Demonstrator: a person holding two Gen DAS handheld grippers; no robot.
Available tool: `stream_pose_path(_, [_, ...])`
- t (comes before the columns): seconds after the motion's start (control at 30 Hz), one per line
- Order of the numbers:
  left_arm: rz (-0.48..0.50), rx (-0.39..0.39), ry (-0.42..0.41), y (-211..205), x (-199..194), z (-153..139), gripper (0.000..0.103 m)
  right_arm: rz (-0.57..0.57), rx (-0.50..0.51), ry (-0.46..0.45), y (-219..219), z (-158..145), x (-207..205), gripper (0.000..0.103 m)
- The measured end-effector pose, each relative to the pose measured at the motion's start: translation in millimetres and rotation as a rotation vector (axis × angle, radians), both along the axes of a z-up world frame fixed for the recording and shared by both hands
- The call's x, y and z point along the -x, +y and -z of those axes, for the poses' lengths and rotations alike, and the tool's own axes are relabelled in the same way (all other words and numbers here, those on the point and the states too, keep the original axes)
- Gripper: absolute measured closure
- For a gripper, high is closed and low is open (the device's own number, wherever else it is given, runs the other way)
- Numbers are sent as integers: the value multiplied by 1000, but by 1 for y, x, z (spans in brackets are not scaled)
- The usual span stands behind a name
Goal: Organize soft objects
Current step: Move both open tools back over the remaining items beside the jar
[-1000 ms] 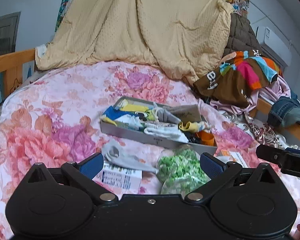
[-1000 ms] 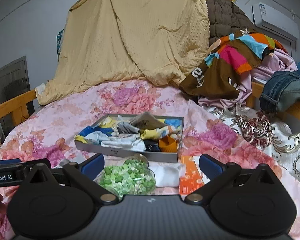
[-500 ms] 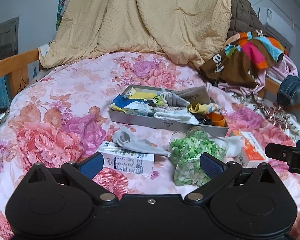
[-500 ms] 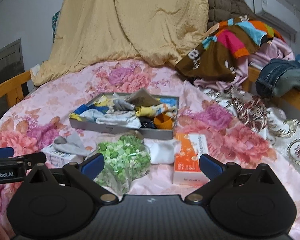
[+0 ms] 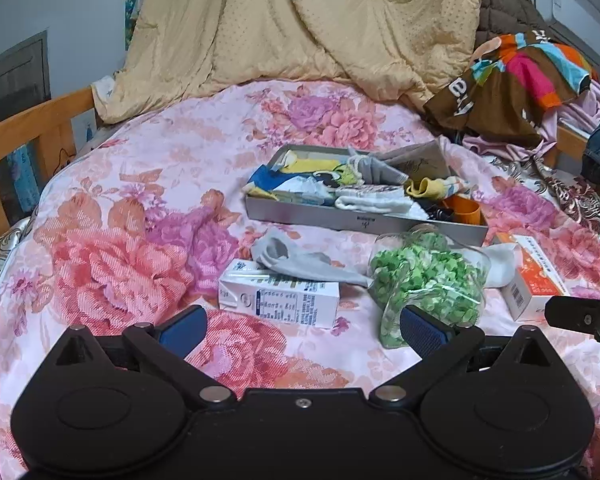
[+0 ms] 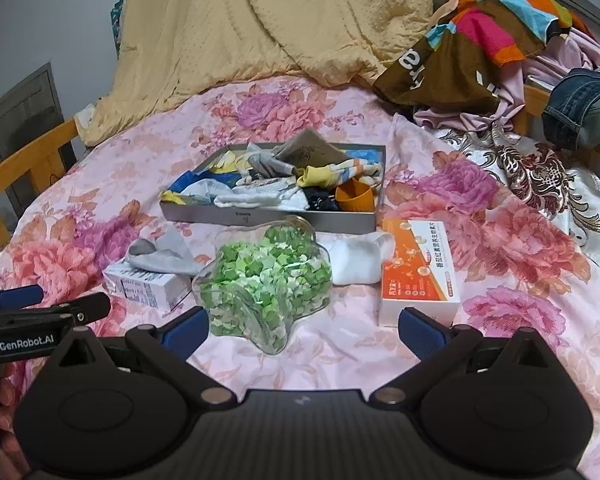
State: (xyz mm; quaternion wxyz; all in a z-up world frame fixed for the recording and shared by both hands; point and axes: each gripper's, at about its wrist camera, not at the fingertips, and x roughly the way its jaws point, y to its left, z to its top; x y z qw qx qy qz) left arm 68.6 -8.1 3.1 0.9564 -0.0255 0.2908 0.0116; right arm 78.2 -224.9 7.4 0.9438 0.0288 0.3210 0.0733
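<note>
Socks are the soft things to be sorted, and two of them lie loose on the bed, outside the tray. Nearest the cameras, the left claw (image 5: 302, 330) is spread wide and grips nothing; its blue pads hang above the flowered bedspread (image 5: 112, 248) and touch nothing. The right claw (image 6: 302, 330) is just as wide and just as empty, with the star-shaped jar of green paper bits (image 6: 266, 280) lying just beyond the gap between its pads, not in contact as far as I can tell.

A little farther, to the left, the grey sock (image 5: 300, 262) is draped over the far edge of a white carton (image 5: 278, 298). To the right of the jar, the white sock (image 6: 358, 260) sits bunched between the jar and an orange and white box (image 6: 418, 272), touching both or nearly so.

Farther still, the shallow grey tray (image 6: 268, 216) already holds a heap of socks and small cloths in yellow, blue, white and grey, along with an orange cup (image 6: 354, 196) at its near right corner. At the far end a tan quilt (image 6: 268, 28) and a pile of clothes (image 6: 496, 32) rise against the wall.

My judgement is that most of the work is done: the tray is well filled, and the grey and white socks are what remain to be moved. Neither claw has begun on them.
</note>
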Motion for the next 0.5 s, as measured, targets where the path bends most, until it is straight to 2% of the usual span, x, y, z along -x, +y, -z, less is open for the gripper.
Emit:
stream_pose_path(0.27, [-16,14,53,5,-6,5,1,-29,16,49,6,6,-5,0])
stream_pose_path(0.5, [-11,31,73,7,-10,8,1,-103,12,90,15,10,-9,0])
